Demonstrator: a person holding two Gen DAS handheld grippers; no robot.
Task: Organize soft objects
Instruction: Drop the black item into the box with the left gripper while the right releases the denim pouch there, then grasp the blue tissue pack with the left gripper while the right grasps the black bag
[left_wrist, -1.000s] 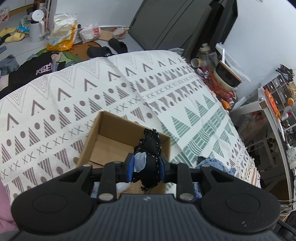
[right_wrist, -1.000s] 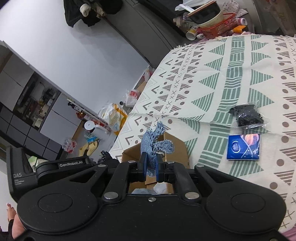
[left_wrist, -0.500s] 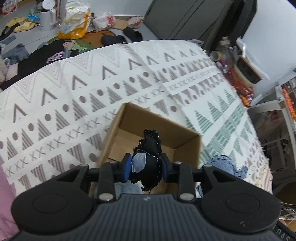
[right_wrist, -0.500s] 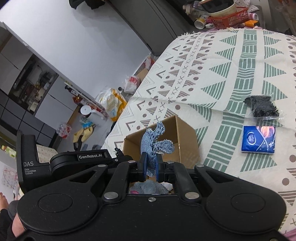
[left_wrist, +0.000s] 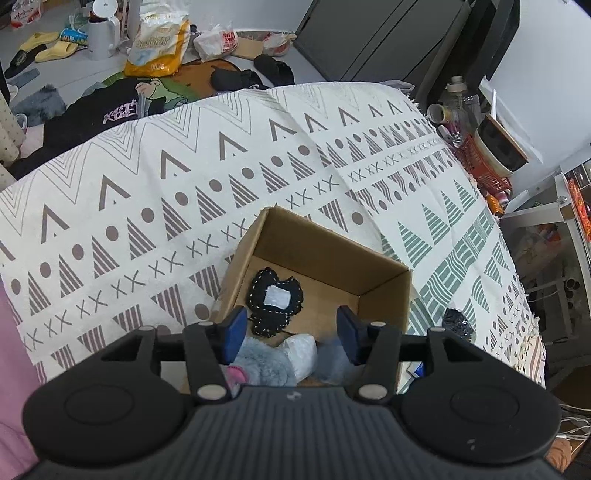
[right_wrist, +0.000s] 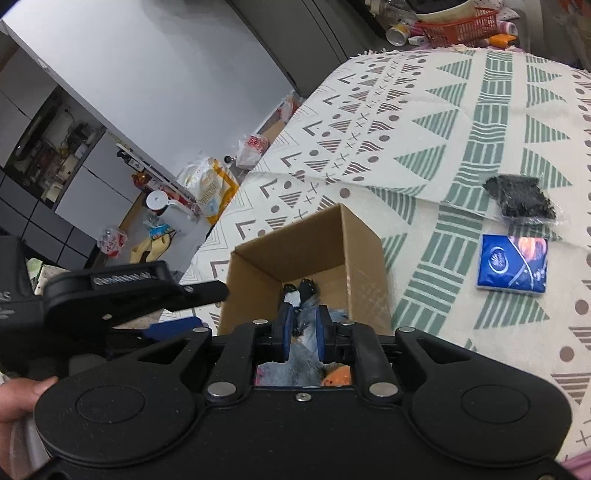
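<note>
An open cardboard box (left_wrist: 332, 243) (right_wrist: 362, 236) sits on the patterned cloth. My left gripper (left_wrist: 291, 332) is open above the box. The black stitched soft piece with a white patch (left_wrist: 275, 299) lies loose on the box floor, beside grey fluffy and white soft things (left_wrist: 280, 362). My right gripper (right_wrist: 303, 325) hangs over the box with its jaws a little apart and nothing gripped between them. A blue tissue pack (right_wrist: 511, 264) and a black bagged item (right_wrist: 522, 199) lie on the cloth to the right.
The left gripper's body (right_wrist: 122, 291) shows left of the box in the right wrist view. A red basket with bowls (left_wrist: 487, 162) stands past the cloth's far right edge. Clothes, bags and slippers (left_wrist: 48, 46) litter the floor beyond.
My left gripper opened and the black soft piece dropped into the box. My right gripper let go of the blue denim piece, which is no longer between its fingers.
</note>
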